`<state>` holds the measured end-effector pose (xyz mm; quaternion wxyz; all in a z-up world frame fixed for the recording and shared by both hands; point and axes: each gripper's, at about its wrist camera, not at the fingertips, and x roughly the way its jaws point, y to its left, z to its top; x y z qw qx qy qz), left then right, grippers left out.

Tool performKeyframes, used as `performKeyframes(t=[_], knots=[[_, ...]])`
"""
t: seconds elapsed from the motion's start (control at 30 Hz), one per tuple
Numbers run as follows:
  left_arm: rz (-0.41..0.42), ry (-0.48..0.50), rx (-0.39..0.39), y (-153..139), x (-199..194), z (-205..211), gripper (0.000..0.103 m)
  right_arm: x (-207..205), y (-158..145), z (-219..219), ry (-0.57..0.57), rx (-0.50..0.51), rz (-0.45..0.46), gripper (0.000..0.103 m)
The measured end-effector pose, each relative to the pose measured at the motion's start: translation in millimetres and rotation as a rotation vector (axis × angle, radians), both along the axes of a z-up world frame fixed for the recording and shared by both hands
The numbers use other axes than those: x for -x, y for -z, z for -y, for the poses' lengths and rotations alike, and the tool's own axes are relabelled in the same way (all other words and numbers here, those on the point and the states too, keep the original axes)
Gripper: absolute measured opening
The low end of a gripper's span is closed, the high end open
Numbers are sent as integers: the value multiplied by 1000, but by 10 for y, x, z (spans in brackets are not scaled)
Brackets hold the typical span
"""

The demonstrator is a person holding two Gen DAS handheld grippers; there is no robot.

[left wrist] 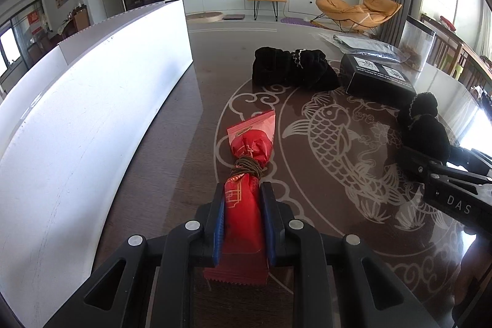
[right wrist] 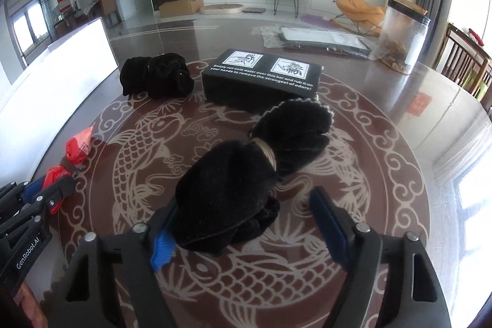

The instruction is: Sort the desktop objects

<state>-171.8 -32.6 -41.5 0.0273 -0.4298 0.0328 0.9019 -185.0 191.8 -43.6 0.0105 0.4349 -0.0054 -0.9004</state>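
My left gripper (left wrist: pixel 242 194) is shut on a red snack packet (left wrist: pixel 246 174) tied round its middle with a brown cord; the packet lies low over the table beside the white box (left wrist: pixel 92 119). My right gripper (right wrist: pixel 246 205) is open around a black velvet pouch (right wrist: pixel 233 192) tied with a pale cord, which lies on the table; the left pad touches it, the right pad stands apart. The red packet also shows in the right wrist view (right wrist: pixel 72 156), and the pouch in the left wrist view (left wrist: pixel 426 128). A second black velvet pouch (right wrist: pixel 156 79) lies farther back.
A black printed box (right wrist: pixel 261 79) lies behind the pouch. A flat plastic-wrapped item (right wrist: pixel 323 40) and a clear jar (right wrist: pixel 402 36) stand at the back right. The table is dark with a fish pattern (right wrist: pixel 138 143). The white box wall lines the left side.
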Motion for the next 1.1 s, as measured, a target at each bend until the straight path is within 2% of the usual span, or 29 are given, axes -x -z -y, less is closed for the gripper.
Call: performKeyframes(t=[0.03, 0.2, 0.27, 0.67, 1.1], knots=[[0, 0, 0, 1, 0, 0, 21, -2, -9, 0, 6, -3, -4, 42], [1, 1, -9, 0, 3, 9, 21, 8, -15, 4, -2, -19, -4, 37], [2, 1, -15, 1, 4, 17, 21, -39, -19, 16, -20, -27, -6, 31], [4, 28, -39, -3, -79, 28, 21, -874, -25, -186, -71, 8, -9, 31], [6, 108, -53, 4, -833, -170, 20, -1732, -33, -391, -124, -25, -9, 31]])
